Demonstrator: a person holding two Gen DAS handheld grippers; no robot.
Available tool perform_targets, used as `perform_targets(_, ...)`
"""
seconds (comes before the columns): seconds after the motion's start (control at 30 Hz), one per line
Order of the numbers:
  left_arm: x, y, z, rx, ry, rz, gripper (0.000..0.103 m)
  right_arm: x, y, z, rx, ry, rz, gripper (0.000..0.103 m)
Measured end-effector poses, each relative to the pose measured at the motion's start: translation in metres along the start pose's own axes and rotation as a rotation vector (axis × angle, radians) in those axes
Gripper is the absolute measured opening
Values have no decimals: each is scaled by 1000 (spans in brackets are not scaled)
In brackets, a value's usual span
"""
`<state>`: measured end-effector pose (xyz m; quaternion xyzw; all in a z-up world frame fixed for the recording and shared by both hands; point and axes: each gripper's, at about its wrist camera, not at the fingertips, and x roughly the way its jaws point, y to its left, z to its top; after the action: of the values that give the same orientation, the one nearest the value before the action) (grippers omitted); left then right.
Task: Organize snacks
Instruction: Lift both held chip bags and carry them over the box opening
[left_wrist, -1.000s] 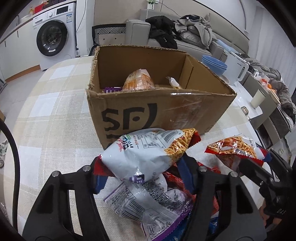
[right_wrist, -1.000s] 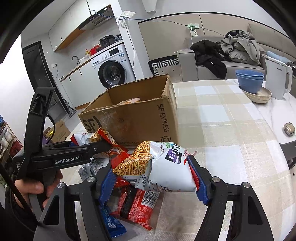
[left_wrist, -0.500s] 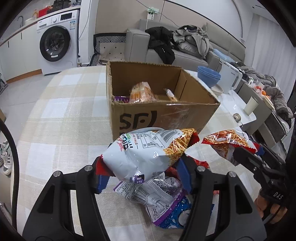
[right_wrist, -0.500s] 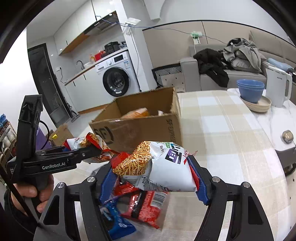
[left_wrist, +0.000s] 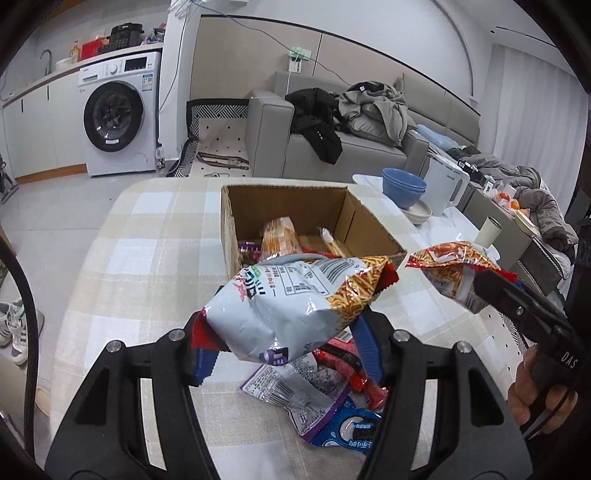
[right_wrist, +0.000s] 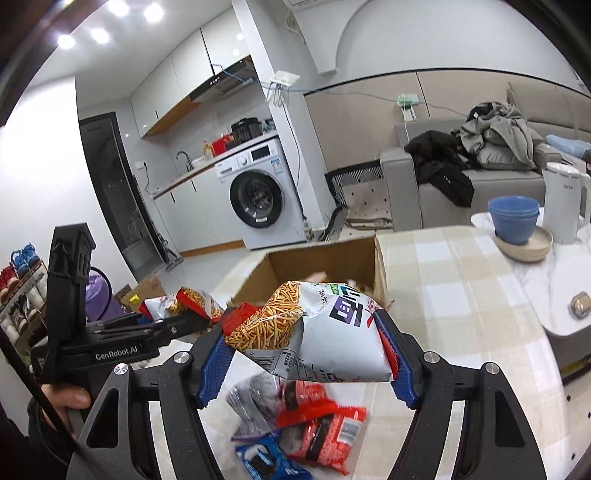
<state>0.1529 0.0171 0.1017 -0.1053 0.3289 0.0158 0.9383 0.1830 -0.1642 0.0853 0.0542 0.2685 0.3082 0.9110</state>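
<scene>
My left gripper is shut on a white snack bag printed with orange sticks, held in the air in front of the open cardboard box. My right gripper is shut on a matching bag, also lifted near the box. Each wrist view shows the other gripper from the side: the right gripper with its bag, the left gripper with its bag. Inside the box lie an orange packet and other snacks.
Loose packets lie on the checked tablecloth below the grippers: a purple-edged one, red ones, a blue cookie pack. Blue bowls, a white kettle and a cup stand to the right of the box.
Both grippers have risen with their bags and now look down over the box rim. The box appears smaller and farther, and more loose packets show underneath.
</scene>
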Motion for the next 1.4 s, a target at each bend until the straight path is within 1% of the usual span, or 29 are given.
perform_targets(0.27, -34, 0, 24, 7, -49, -10, 59, -4, 12, 31, -20, -46, 7, 73)
perform_targets(0.47, -39, -2, 48, 13, -68, -11, 59, 5, 17, 53, -34, -68, 24, 73)
perform_targets(0.67, -23, -3, 71, 16, -69, -1, 59, 24, 16, 64, -40, -58, 24, 73)
perform_targets(0.97, 11, 3, 95, 16, -50, 19, 59, 54, 15, 65, -59, -24, 8, 73)
perform_targets(1.4, 65, 13, 105, 17, -10, 35, 59, 98, 7, 62, -71, 39, -26, 73)
